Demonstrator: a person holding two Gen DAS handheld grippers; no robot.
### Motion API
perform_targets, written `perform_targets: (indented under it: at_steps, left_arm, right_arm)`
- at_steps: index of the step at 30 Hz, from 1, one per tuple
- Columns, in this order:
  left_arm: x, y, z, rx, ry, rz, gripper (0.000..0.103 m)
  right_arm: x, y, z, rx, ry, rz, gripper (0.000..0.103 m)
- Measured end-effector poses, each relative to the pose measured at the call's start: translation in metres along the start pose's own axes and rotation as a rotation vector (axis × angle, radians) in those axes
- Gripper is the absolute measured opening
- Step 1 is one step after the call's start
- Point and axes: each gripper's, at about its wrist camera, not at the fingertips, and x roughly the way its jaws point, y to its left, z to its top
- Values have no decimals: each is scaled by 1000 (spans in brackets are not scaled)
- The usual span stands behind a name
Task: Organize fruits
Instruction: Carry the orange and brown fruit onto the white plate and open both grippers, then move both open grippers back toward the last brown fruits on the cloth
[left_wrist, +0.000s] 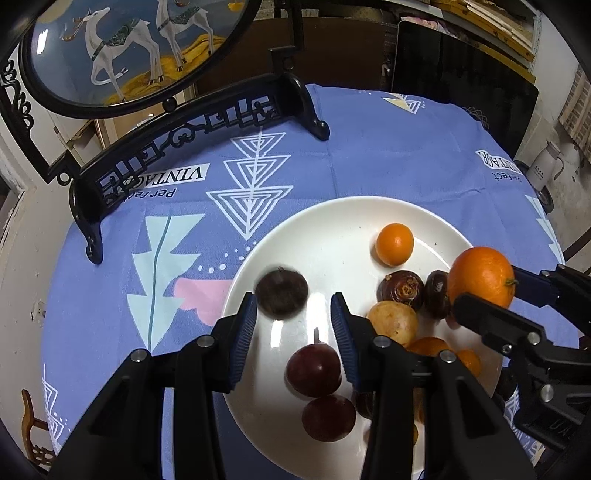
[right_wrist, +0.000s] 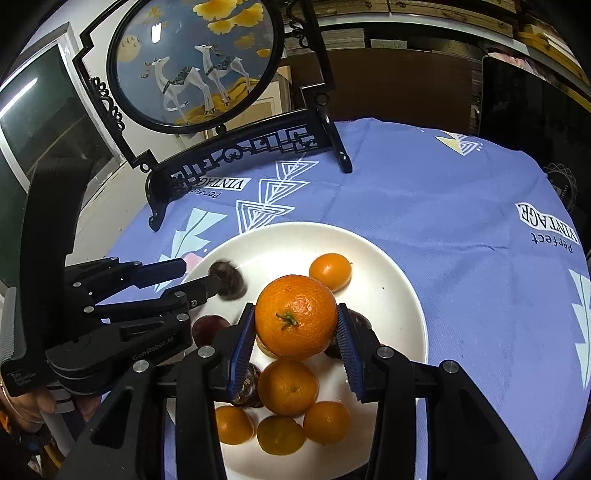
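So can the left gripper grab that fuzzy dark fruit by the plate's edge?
Probably yes. The left gripper is open and holds nothing, and the fuzzy dark fruit lies just past its fingertips on the white plate, apart from the other fruit, with nothing in between.

A round surface (left_wrist: 388, 155) under a lavender cloth, seen in a cluttered, dimly lit room.

We see the printed cloth (right_wrist: 424, 206), marked with white triangles and the words "Perfect VINTAGE", spread over it. At its far edge stands a black carved stand (left_wrist: 177, 140) carrying a round painted screen (right_wrist: 192, 62) of two white deer on blue. Behind it, a dark flat panel (left_wrist: 454, 88) leans upright near stacked wooden frames (left_wrist: 491, 26). A white kettle (left_wrist: 546, 166) sits low at right, beside a pale wall (left_wrist: 22, 229); a wooden chair (left_wrist: 33, 428) shows at lower left.
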Motion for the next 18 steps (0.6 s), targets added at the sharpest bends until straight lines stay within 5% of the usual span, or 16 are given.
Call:
perform_targets:
  at_steps: [4, 5, 7, 18]
  left_arm:
    - [2, 0, 2, -4, 5, -1, 42]
    - [2, 0, 1, 1, 9, 7, 55]
    - [2, 2, 0, -9, 5, 37, 69]
    - [-17, 5, -11, -19, -14, 46, 69]
  right_arm:
    - [8, 2, 4, -10, 26, -3, 47]
    - [10, 3, 5, -15, 30, -13, 62]
    - [6, 3, 6, -17, 0, -45, 68]
    - [-24, -10, -8, 36, -34, -29, 68]
